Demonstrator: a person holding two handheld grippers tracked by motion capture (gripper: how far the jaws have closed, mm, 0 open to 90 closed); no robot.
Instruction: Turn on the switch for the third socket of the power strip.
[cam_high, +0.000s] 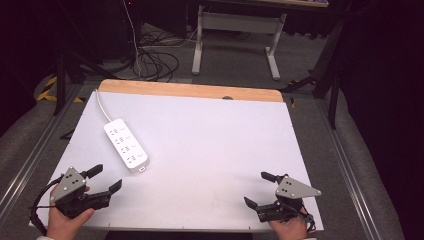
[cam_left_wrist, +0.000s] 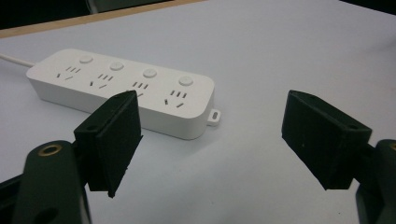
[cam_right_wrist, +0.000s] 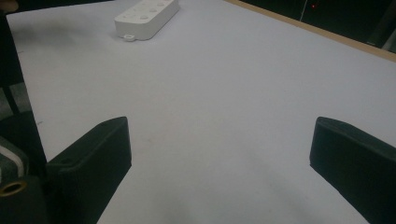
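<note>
Both grippers sit at the bottom of the high view: left gripper (cam_high: 106, 178) lower left, right gripper (cam_high: 255, 189) lower right, jaws spread wide on both with nothing between them. Just past the left one lies the white power strip (cam_high: 127, 145), left of centre, long axis running from lower right to upper left, cord (cam_high: 101, 106) trailing off the upper-left end. Smooth boxy plastic, rounded corners, on a matte white table (cam_high: 215, 135) with a wooden far edge.
</note>
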